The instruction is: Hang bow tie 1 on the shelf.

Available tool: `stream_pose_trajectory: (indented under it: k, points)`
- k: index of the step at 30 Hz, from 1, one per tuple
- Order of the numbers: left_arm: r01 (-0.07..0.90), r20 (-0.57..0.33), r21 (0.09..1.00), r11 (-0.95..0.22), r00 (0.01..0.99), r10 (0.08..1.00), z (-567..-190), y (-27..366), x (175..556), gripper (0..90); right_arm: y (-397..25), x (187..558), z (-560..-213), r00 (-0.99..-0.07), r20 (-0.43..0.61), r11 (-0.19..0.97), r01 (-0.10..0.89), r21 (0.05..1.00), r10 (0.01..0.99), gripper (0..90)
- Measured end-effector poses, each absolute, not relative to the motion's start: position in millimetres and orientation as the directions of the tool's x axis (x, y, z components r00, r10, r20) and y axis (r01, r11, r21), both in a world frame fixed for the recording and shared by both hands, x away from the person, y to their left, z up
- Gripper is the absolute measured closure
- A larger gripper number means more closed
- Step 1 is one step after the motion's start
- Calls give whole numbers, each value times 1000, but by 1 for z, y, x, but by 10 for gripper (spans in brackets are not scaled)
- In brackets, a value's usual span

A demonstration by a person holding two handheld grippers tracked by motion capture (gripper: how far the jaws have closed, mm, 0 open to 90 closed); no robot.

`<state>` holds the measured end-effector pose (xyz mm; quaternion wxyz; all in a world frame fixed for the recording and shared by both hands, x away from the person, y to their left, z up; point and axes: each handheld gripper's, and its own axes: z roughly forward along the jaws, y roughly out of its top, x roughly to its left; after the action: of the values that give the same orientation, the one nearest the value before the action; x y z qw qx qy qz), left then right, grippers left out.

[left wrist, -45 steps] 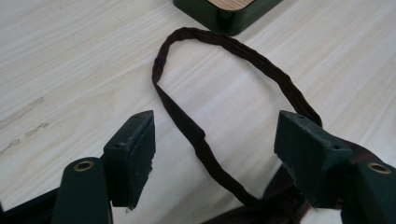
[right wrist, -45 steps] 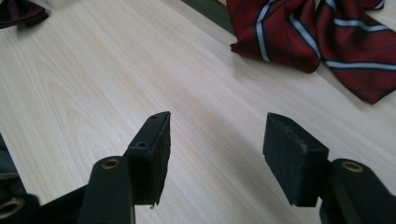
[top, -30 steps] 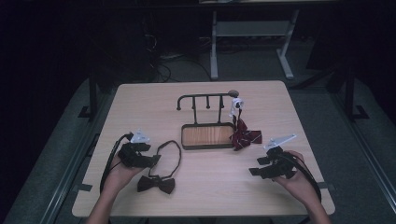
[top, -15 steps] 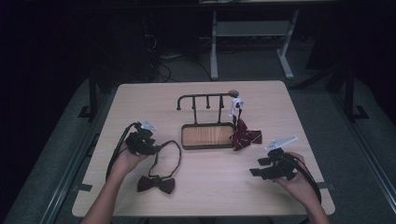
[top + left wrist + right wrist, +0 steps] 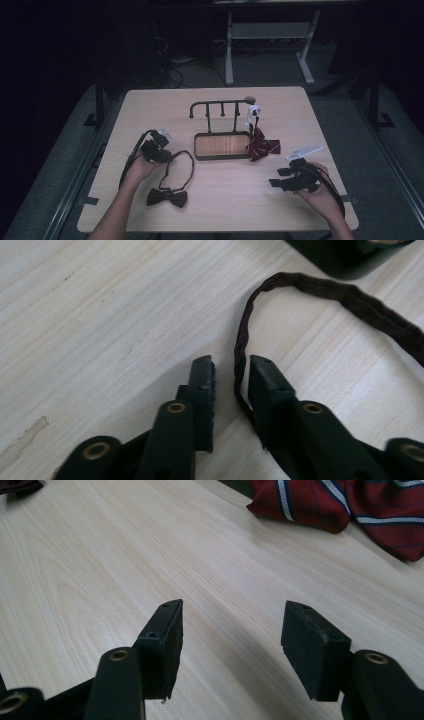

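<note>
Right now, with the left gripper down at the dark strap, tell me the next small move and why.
Probably close the left gripper. In the left gripper view the dark bow tie's strap runs between its two jaws, which stand a little apart on either side of it, so it looks lined up but not yet pinched. The right gripper is open over bare table, so it can wait.
</note>
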<state>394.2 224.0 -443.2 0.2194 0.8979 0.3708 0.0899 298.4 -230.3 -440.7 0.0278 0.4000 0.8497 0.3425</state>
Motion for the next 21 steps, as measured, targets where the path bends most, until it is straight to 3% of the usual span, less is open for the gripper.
stream_pose_trajectory:
  k: [9, 21]
  points:
    - [610, -20, 444, -656, 739, 674, -442, 228, 395, 893, -232, 296, -439, -689, 218, 444, 643, 625, 691, 426]
    - [570, 8, 462, -679, 763, 646, -425, 232, 384, 896, -238, 296, -438, -674, 229, 419, 651, 632, 702, 425]
